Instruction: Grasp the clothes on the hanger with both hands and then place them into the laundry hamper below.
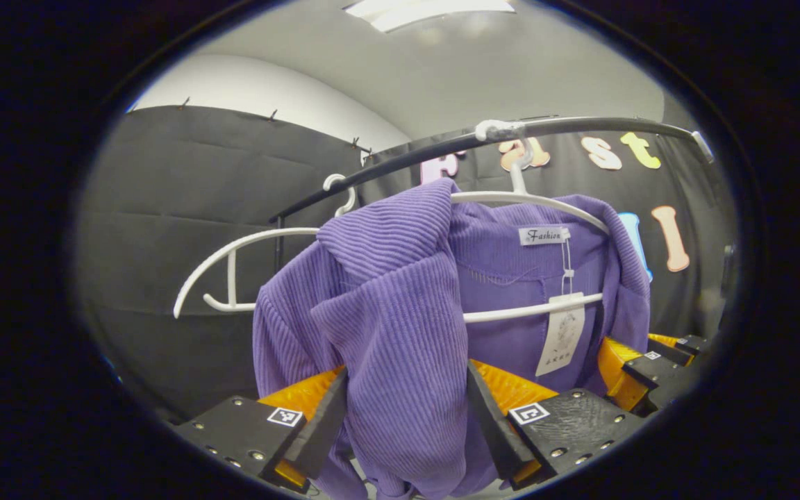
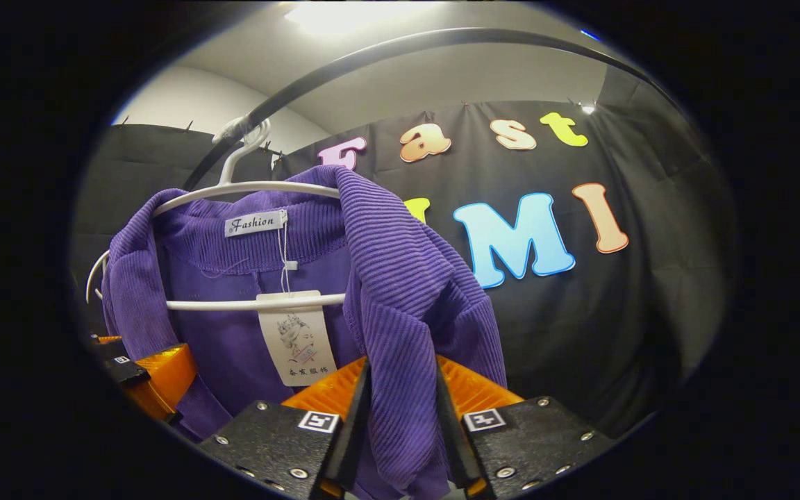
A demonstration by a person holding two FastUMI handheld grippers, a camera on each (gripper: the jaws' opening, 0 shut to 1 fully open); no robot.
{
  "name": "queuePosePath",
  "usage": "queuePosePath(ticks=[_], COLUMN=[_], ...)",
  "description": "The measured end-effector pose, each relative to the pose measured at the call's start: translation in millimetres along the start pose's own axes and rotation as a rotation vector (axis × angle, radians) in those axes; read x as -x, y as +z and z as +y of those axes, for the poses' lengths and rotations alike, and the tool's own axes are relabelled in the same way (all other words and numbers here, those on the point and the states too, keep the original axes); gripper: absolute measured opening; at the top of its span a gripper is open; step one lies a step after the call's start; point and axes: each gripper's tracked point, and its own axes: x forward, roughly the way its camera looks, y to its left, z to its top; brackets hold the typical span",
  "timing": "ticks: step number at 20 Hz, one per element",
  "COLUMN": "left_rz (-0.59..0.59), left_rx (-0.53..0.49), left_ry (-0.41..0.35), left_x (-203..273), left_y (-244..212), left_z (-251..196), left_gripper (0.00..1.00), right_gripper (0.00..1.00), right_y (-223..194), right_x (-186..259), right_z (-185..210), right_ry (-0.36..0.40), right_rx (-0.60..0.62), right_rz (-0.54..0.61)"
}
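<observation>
1. The purple ribbed cardigan [image 1: 400, 305] hung on a white hanger [image 1: 532, 199] from a dark rail [image 1: 442, 146], straight ahead of and above both pairs of fingers. We judged it soft, light and limp, likely to sag and stretch once off the hanger.
2. In the left gripper view, the left gripper [image 1: 407, 410] had a thick fold of the front panel between its fingers [image 1: 327, 417]. The jaws stood fairly wide, and the cloth filled the gap and touched both inner faces.
3. In the right gripper view, the right gripper [image 2: 401, 410] held the other front fold, its fingers [image 2: 355, 410] closer together and pressing the cloth on both sides.
4. We judged these folds below the shoulders good places to hold, since ribbed knit bunches and grips well. The paper tag [image 2: 297, 345] hung between the two grippers and was best left alone.
5. The shoulders lay over the hanger's arms, so we expected snagging there and on the lower bar [image 2: 254, 303].
6. A second, bare hanger [image 1: 233, 264] hung beyond the left fingers, to their left; the space beyond the right fingers was open up to the black cloth wall [image 2: 650, 292]. We could not see the hamper.
</observation>
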Motion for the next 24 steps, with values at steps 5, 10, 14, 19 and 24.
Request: queuePosePath(ticks=[5,10,14,19,24], left_rz=[-0.03,-0.022,-0.041,-0.066,-0.099], left_rx=[0.017,0.012,-0.001,-0.037,-0.056], left_ry=[0.003,-0.053,-0.072,-0.059,-0.014], left_x=[4.2,7.9,33.8,51.2,52.6], left_y=[2.4,6.5,29.7,57.8,87.0], left_z=[19.5,14.8,29.3,64.6,101.6], left_gripper=[0.28,0.06,0.01,0.01,0.05], right_gripper=[0.05,0.04,0.04,0.04,0.04], right_y=[20.4,61.7,93.5,125.4,141.0], right_x=[10.2,21.7,32.3,31.4,24.3], right_z=[-12.7,-35.8,-50.4,-71.5,-88.6], right_ry=[-0.014,-0.065,-0.105,-0.149,-0.185], right_rx=[-0.01,0.024,0.038,0.05,0.085], right_rz=[-0.059,-0.181,-0.248,-0.316,-0.354])
